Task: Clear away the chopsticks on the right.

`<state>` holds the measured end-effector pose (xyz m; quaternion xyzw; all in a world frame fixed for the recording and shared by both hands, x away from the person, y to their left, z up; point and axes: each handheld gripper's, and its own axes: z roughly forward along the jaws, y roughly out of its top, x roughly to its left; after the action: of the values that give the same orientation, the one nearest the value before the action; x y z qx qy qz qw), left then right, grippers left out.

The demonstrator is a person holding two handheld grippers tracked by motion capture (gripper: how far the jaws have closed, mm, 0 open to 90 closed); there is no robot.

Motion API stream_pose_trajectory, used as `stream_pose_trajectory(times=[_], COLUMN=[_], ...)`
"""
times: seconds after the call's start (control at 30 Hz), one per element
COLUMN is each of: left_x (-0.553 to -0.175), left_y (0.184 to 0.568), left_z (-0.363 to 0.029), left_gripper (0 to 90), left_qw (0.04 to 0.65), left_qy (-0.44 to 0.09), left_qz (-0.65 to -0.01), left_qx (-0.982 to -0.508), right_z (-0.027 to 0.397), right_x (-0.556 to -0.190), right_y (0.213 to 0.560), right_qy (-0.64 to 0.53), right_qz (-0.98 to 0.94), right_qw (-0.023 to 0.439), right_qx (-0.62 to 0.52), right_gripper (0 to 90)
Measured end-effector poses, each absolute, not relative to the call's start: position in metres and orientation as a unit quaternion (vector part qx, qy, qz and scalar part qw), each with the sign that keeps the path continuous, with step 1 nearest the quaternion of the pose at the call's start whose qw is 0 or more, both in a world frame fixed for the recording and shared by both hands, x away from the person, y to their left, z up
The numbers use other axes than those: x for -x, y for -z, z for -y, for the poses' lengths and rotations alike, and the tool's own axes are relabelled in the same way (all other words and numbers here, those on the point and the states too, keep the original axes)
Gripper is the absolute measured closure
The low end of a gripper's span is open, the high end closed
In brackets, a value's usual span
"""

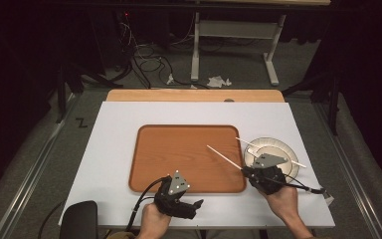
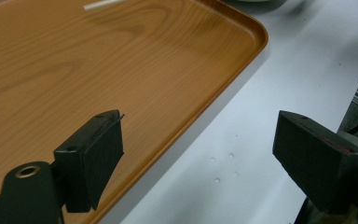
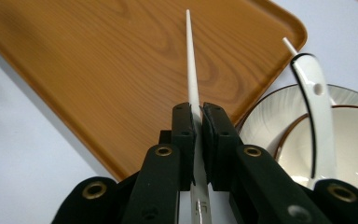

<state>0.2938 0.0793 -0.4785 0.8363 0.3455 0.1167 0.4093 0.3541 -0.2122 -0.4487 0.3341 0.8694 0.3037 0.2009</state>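
My right gripper (image 1: 246, 171) (image 3: 199, 116) is shut on a white chopstick (image 1: 224, 157) (image 3: 191, 70), which slants up and left over the wooden tray (image 1: 186, 149) (image 3: 98, 60). A second white chopstick (image 1: 288, 160) (image 3: 289, 45) lies across the white plate (image 1: 278, 144) (image 3: 265, 121) just right of the tray. A white spoon (image 3: 314, 102) rests on that plate beside a white bowl (image 3: 354, 154). My left gripper (image 1: 189, 201) (image 2: 200, 140) is open with nothing between its jaws, at the tray's (image 2: 98, 60) near edge by the corner.
A white mat (image 1: 114, 149) covers the wooden table (image 1: 194, 95) under the tray and plate. A dark rounded object (image 1: 79, 219) sits at the near left edge. Beyond the table, cables (image 1: 144, 59) and a white stand (image 1: 234, 45) are on the floor.
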Motion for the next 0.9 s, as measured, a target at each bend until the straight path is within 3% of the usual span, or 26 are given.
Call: stream_pose_trajectory(times=[0.9], left_x=[-0.277], left_y=[0.479], left_z=[-0.099], left_gripper=[16.4], left_qw=[0.399], left_qy=[-0.141], left_qz=[-0.394], left_qx=[-0.816], right_z=[0.169], right_x=[-0.402], right_y=[0.487], right_qy=[-0.249], right_qz=[-0.894], right_qw=[0.154], right_qx=[-0.339], right_gripper=[83.9])
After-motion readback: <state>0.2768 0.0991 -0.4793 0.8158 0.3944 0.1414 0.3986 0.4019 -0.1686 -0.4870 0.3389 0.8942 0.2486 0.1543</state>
